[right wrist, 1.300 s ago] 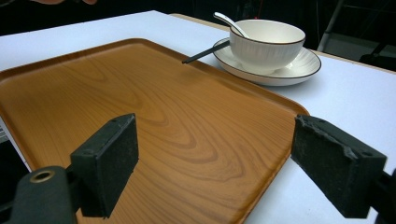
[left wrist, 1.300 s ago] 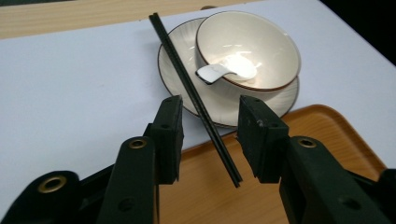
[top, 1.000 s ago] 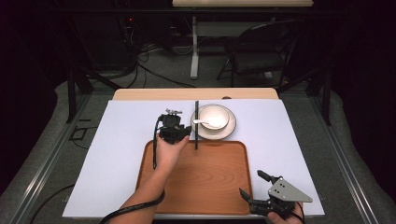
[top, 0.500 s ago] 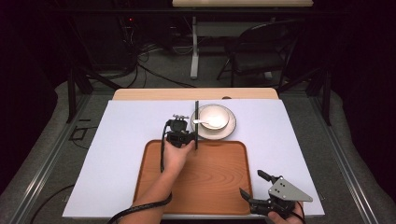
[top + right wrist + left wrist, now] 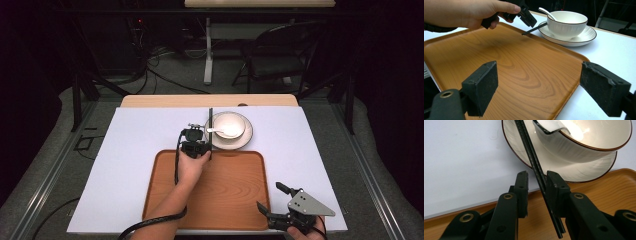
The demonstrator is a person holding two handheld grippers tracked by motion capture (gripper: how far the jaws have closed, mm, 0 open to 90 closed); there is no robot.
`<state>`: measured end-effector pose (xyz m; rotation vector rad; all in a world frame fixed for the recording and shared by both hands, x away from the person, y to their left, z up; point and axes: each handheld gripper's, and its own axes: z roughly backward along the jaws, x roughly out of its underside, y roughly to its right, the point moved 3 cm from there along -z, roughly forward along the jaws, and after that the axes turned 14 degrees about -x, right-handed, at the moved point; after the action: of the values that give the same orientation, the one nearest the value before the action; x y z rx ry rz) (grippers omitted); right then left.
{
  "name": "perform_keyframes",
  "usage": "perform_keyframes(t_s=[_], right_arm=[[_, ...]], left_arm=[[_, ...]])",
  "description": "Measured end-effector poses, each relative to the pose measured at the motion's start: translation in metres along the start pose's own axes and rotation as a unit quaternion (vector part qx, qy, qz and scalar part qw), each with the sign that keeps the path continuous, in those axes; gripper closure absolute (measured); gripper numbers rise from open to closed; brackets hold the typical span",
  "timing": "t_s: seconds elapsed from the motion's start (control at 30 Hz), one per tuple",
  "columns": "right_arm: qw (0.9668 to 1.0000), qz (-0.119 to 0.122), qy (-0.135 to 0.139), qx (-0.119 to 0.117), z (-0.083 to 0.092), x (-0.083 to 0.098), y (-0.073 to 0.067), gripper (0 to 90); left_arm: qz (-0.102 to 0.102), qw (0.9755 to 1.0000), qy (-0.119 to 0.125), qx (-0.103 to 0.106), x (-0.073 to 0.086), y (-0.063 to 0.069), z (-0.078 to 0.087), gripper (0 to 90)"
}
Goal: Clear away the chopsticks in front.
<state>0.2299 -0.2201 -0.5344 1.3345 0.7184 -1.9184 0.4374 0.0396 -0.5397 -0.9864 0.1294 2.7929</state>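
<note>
From above, the left gripper (image 5: 201, 142) reaches the black chopsticks (image 5: 210, 125) lying against the plate (image 5: 245, 142), their near end over the wooden tray (image 5: 225, 200). Along the left gripper's jaws, which have just been closing, the chopsticks touch one pad, a gap at the other; uneven closing could roll them away. The right gripper (image 5: 546, 87) idles, jaws spread.

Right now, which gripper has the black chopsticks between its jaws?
The left gripper, by the plate; the right gripper hovers wide open over the tray.
</note>
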Motion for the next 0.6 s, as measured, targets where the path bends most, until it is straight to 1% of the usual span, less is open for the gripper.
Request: perform_keyframes(t_s=[0.1,0.2,0.27,0.37,0.47,0.57,0.6], right_arm=[[1.0000,0.000,0.000,0.000,0.0001,0.0000,0.0001,14.9],[1.0000,-0.001,0.000,-0.001,0.0000,0.0001,0.0003,14.9],[1.0000,-0.001,0.001,-0.001,0.0001,-0.0001,0.0000,14.9],[1.0000,-0.001,0.001,-0.001,0.0001,-0.0001,0.0000,14.9],[1.0000,-0.001,0.001,-0.002,0.0001,-0.0001,-0.0001,14.9],[1.0000,-0.001,0.000,-0.002,0.0000,0.0000,0.0001,14.9],[1.0000,-0.001,0.000,-0.002,-0.0001,0.0000,0.0000,14.9]], left_arm=[[0.000,1.0000,-0.003,-0.001,-0.0001,0.0006,-0.0014,71.3],[0.003,1.0000,-0.001,-0.005,-0.0006,0.0008,-0.0025,73.2],[0.000,0.9999,-0.004,-0.010,-0.0011,-0.0003,-0.0030,74.2],[0.002,0.9999,-0.005,-0.012,-0.0011,-0.0013,-0.0039,74.2],[0.015,0.9999,-0.006,-0.002,-0.0013,-0.0029,-0.0037,72.8],[0.015,0.9999,-0.002,-0.001,-0.0020,-0.0020,-0.0027,72.4],[0.012,0.9999,-0.004,0.000,-0.0022,-0.0020,-0.0022,72.5]])
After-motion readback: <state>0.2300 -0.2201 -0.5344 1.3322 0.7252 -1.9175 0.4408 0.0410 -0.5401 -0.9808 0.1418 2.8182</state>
